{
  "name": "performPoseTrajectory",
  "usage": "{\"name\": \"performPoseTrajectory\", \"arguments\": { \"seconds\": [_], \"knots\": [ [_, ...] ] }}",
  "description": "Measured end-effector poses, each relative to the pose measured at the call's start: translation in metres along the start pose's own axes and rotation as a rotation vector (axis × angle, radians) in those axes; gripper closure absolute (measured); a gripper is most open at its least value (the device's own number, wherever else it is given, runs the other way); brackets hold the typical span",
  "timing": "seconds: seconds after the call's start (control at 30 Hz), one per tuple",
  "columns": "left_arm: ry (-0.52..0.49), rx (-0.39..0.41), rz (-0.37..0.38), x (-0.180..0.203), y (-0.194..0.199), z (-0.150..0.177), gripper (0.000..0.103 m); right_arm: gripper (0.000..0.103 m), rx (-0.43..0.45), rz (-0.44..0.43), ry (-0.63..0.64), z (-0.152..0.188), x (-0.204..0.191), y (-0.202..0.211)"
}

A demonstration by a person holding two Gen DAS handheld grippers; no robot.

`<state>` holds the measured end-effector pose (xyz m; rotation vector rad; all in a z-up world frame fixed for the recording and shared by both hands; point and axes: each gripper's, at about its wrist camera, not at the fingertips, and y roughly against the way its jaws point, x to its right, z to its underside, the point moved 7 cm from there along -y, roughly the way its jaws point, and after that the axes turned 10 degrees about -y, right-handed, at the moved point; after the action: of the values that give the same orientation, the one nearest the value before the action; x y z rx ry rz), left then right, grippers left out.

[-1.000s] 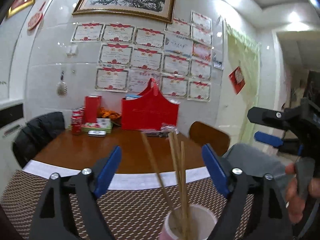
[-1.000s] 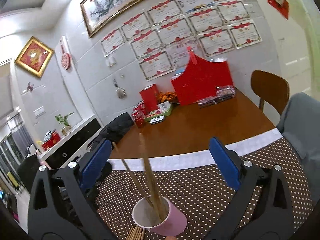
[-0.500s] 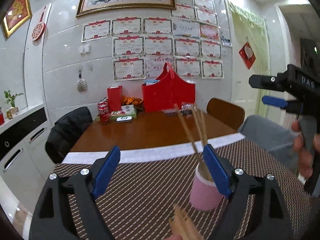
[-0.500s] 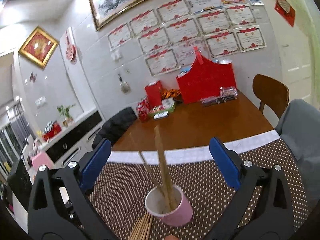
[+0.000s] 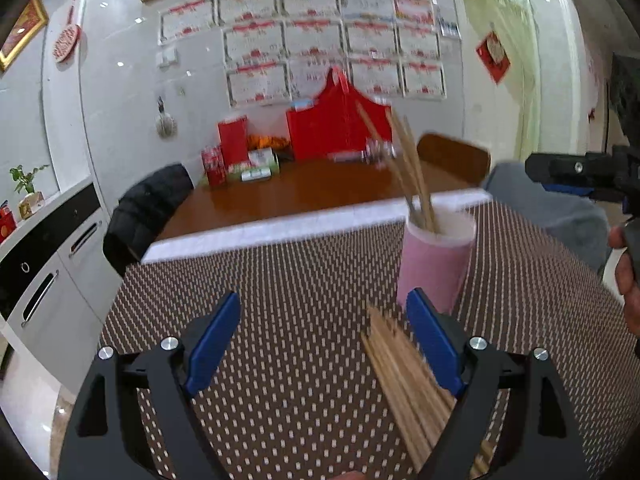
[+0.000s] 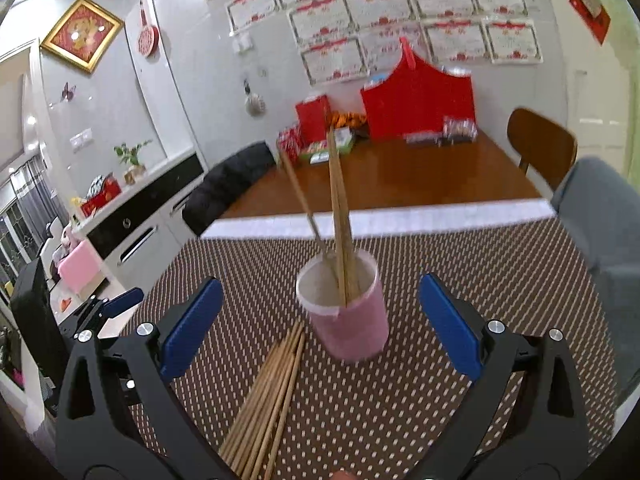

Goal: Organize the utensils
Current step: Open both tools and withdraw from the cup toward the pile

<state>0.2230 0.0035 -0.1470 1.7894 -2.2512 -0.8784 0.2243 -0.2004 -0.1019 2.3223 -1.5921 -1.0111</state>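
Since both claws stand wide and empty, nothing of the lot is yet in hand.

Item: loose chopsticks (image 6: 268, 396), pale wood, a flat bundle lying on the dotted cloth (image 6: 400, 408) of the worktop, tips just beside the foot of the pink cup (image 6: 350, 320). Judged light, stiff, slender, apt to roll and scatter; best taken a few at a time, across the shafts near mid-length.

Item: standing chopsticks (image 6: 338, 216), a few, leaning inside the cup.

Item: the cup, judged light and easily tipped by a sideways nudge.

Left claw (image 5: 324, 344): open, holding nothing, its right pad over the bundle (image 5: 404, 380).

Right claw (image 6: 320, 324): open, holding nothing, the cup between its pads in view but apart from them.
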Motion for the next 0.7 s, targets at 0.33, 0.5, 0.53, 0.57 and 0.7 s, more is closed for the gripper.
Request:
{"name": "performPoseTrajectory", "arguments": {
  "seconds": [0.33, 0.5, 0.53, 0.57, 0.7],
  "knots": [
    [-0.027, -0.222, 0.156, 0.031, -0.041, 0.066, 0.019, 0.006, -0.198, -0.035, 0.033, 0.062, 0.006, -0.046],
    [-0.065, -0.301, 0.153, 0.039, -0.049, 0.081, 0.019, 0.006, -0.233, -0.045, 0.042, 0.071, 0.003, -0.050],
    [-0.071, -0.311, 0.146, 0.039, -0.050, 0.083, 0.019, 0.006, -0.240, -0.050, 0.045, 0.073, 0.003, -0.050],
    [-0.076, -0.319, 0.147, 0.040, -0.052, 0.085, 0.019, 0.006, -0.252, -0.051, 0.049, 0.075, 0.003, -0.052],
    [-0.076, -0.347, 0.153, 0.044, -0.058, 0.089, 0.019, 0.006, -0.285, -0.029, 0.060, 0.083, 0.006, -0.059]
  ]
}}
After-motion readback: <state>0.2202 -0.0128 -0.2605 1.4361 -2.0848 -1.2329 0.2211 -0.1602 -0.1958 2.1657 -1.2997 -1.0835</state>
